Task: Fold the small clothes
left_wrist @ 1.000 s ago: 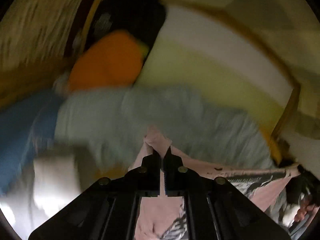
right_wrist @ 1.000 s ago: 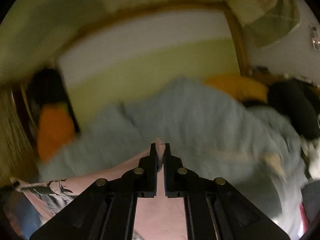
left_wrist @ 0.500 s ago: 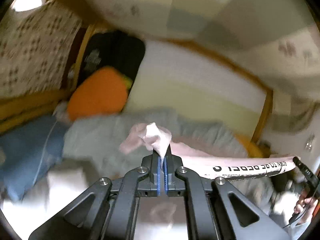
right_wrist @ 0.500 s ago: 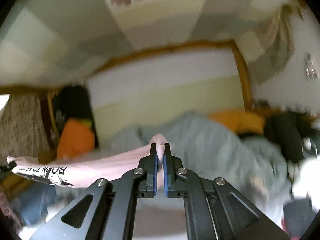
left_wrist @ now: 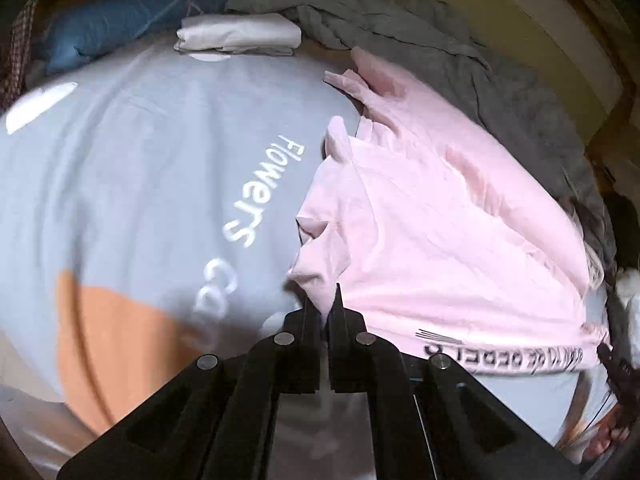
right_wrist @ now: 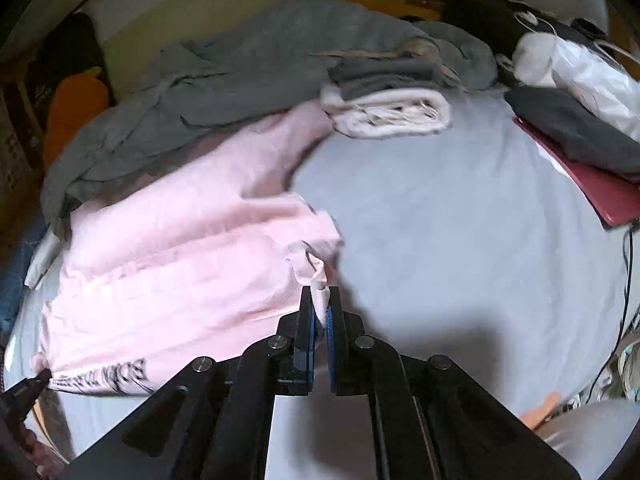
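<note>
pink cotton fills both of my views: the pink shirt [left_wrist: 440,240] lies spread on the grey bedsheet [left_wrist: 140,160], and i have a corner of it in each tong. my left gripper [left_wrist: 322,304] is clamped on one bunched corner, my right gripper [right_wrist: 320,304] is clamped on another, the cloth pinched between the blue pads [right_wrist: 310,320]. black lettering runs along the near edge of the shirt between the two corners. in the left view, white print on the sheet reads "flowers" just beside the shirt, with an orange patch [left_wrist: 104,340] nearer me. further off sits a folded white cloth [left_wrist: 240,36], then a blue pillow [left_wrist: 120,24]. in the right view, a rolled pale towel [right_wrist: 392,114] lies beyond the shirt, a rumpled grey blanket [right_wrist: 240,60] behind it, and a red laptop [right_wrist: 580,176] off to the right under dark cloth.
</note>
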Available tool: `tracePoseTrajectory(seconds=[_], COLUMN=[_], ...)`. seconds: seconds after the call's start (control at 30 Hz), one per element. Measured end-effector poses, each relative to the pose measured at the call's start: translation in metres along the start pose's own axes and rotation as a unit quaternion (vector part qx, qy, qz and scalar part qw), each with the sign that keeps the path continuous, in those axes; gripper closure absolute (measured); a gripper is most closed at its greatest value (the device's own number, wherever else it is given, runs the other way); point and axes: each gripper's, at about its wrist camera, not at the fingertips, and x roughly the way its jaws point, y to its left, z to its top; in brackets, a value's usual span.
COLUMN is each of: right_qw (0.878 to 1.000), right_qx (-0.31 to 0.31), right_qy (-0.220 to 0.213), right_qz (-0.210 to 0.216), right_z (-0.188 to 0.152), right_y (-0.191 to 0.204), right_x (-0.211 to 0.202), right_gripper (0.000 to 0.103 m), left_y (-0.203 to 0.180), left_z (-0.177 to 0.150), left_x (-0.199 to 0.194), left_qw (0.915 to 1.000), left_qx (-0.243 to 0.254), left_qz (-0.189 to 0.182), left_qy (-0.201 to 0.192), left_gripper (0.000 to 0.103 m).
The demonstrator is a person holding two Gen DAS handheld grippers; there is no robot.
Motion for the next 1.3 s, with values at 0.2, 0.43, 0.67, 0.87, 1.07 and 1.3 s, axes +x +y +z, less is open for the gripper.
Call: tracePoseTrajectory(seconds=[0.2, 0.43, 0.67, 0.87, 1.07, 1.3], right_qw=[1.0, 0.997, 0.999, 0.999, 0.998, 0.999], right_qx=[0.007, -0.051, -0.013, 0.017, 0.005, 0.0], right_qy=[-0.017, -0.043, -0.024, 0.016, -0.026, -0.003], right_qz=[-0.006, -0.045, -0.044, -0.022, -0.055, 0.04], right_z=[-0.008, -0.026, -0.029, -0.024, -0.017, 0.054], right_y=[-0.01, 0.006, -0.008, -0.02, -0.013, -0.016], right_x=[-0.019, -0.058, -0.049, -0.03, -0.043, -0.029], right_gripper=[0.099, 0.099, 0.099, 0.099, 0.047, 0.047], left_y=[-0.008, 0.001, -0.005, -0.015, 0.003, -0.02], left_z=[-0.005, -0.007, -0.01, -0.008, -0.006, 0.047], left_x=[-0.02, -0.042, -0.042, -0.034, -0.031, -0.043], left_qw=[0.9999, 0.9994, 0.9998, 0.9991, 0.9993, 0.9985], left_qx=[-0.003, -0.025, -0.013, 0.026, -0.014, 0.039], left_qz=[-0.003, -0.026, -0.015, 0.033, 0.034, 0.017], left_qy=[-0.014, 0.0, -0.006, 0.004, 0.01, -0.034], left_gripper=[0.101, 0.101, 0.101, 0.084, 0.055, 0.047])
